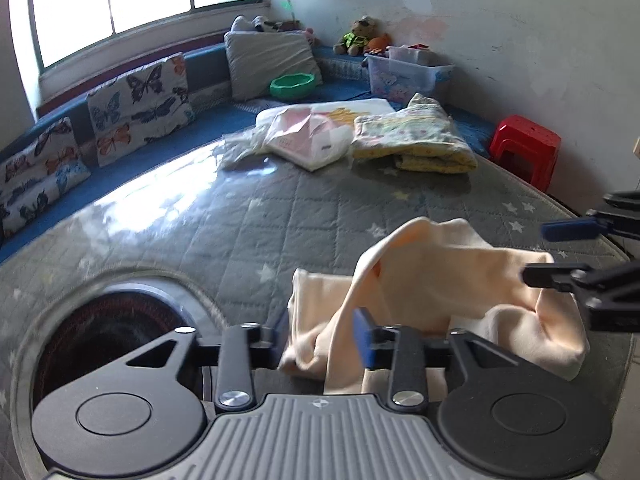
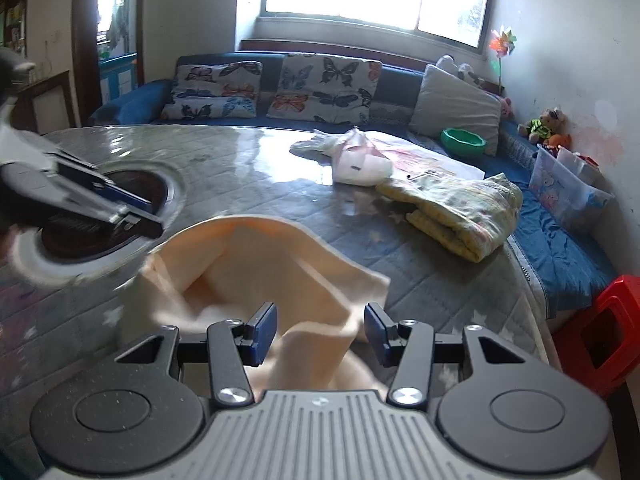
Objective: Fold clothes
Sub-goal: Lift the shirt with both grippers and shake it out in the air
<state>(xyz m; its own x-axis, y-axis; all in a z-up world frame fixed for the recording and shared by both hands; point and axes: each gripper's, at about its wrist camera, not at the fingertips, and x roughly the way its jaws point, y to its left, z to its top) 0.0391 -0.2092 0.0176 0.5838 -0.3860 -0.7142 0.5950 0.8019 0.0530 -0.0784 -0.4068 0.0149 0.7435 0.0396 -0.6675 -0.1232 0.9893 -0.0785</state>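
A cream cloth (image 1: 420,280) lies loosely bunched on the grey quilted star-pattern table cover (image 1: 240,220). My left gripper (image 1: 320,338) is open, and a fold of the cloth drapes loosely between its blue pads without being pinched. In the right wrist view the same cream cloth (image 2: 248,264) runs up between the pads of my right gripper (image 2: 320,334), which is also open and not pressing on it. The right gripper (image 1: 548,252) shows at the cloth's right edge. The left gripper (image 2: 148,212) shows at the cloth's left side.
A dark round hole (image 1: 120,340) opens in the table cover at the left. A folded yellow floral garment (image 1: 416,140) and a white-and-pink garment (image 1: 304,136) lie farther back. A red stool (image 1: 524,148) stands off the table's right edge. Behind are butterfly cushions (image 2: 324,88), a green bowl (image 2: 464,142) and a plastic bin (image 2: 568,188).
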